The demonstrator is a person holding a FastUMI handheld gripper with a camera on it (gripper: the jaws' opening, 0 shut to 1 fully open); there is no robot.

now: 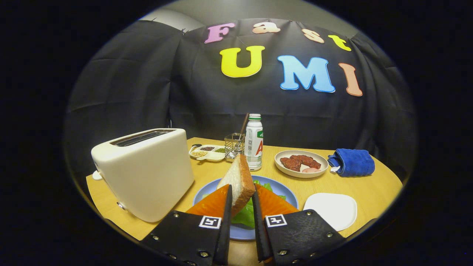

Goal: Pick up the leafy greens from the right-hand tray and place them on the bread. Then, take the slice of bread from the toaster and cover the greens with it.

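Gripper (242, 197) clamped on slice of bread (238, 184): both fingers pressed against its flat faces, slice held on edge, tilted, crust edge toward the right finger, top corner rising ahead of the fingertips. Slice held over blue plate (286, 195), lower corner hidden between the fingers, so contact with what lies below not discernible.

Leafy greens (245, 216) on the blue plate, directly under the held slice, visible in the gap between the fingers and just past the right finger. Bread beneath the greens not visible.

Toaster (146, 170) left of the plate, near side close to the plate rim; narrow strip of tabletop between them. Slot on top dark, contents not discernible.

White tray (330, 210) right of the plate, just beside it, apart from the rim. Open wooden table (369, 188) beyond the tray toward the far right edge.

Far side, left to right: divided condiment dish (207, 152), wire holder (234, 146) with a utensil handle, white bottle (254, 142) just beyond the plate's far rim, beige dish with dark red pieces (301, 162), folded blue cloth (353, 162) near the right table edge.

Clear band of table between the plate's far-right rim and the beige dish.
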